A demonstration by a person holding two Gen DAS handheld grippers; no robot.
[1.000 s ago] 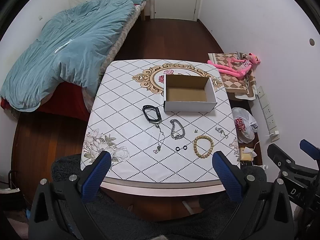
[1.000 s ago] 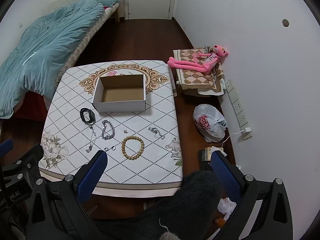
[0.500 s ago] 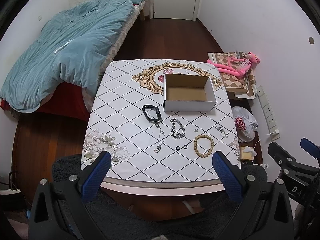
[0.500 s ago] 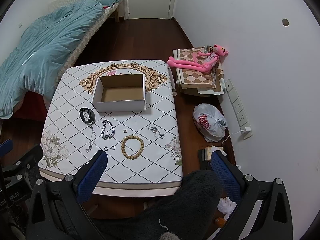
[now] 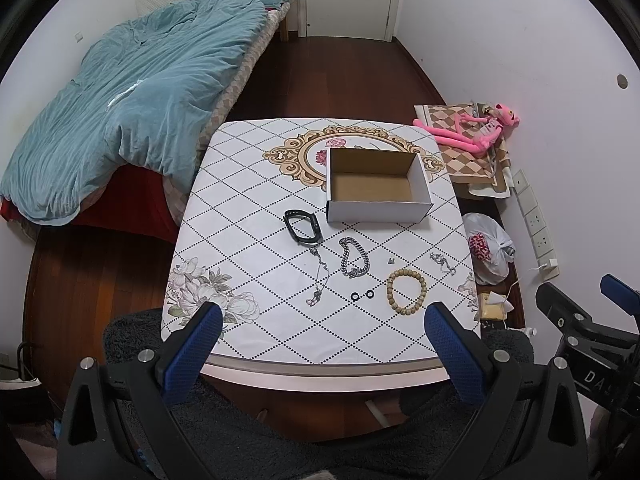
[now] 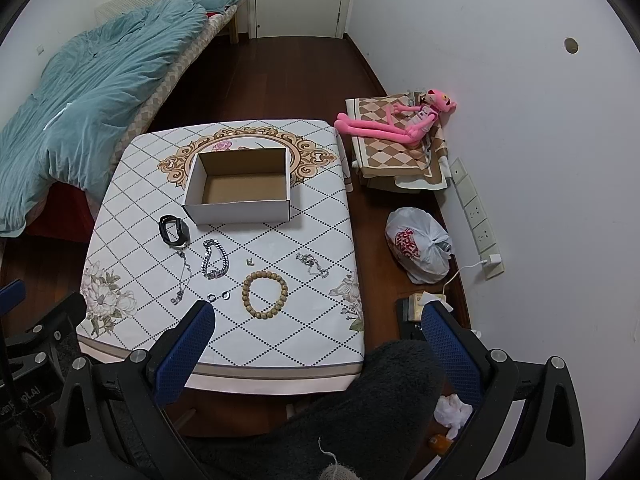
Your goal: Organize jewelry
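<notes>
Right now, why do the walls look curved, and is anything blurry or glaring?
Left wrist view: a fisheye lens bends the walls and rounds the table; dark corners frame it; the box and bead bracelet look sharp. Right wrist view: same bending, even soft light, no strong glare; the table edge bows.

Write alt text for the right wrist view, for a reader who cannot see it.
An empty cardboard box sits on a diamond-patterned table, with jewelry spread in front of it: a black band, silver chain, thin necklace, wooden bead bracelet. The right gripper hangs above the near edge, jaws wide apart and empty.
</notes>
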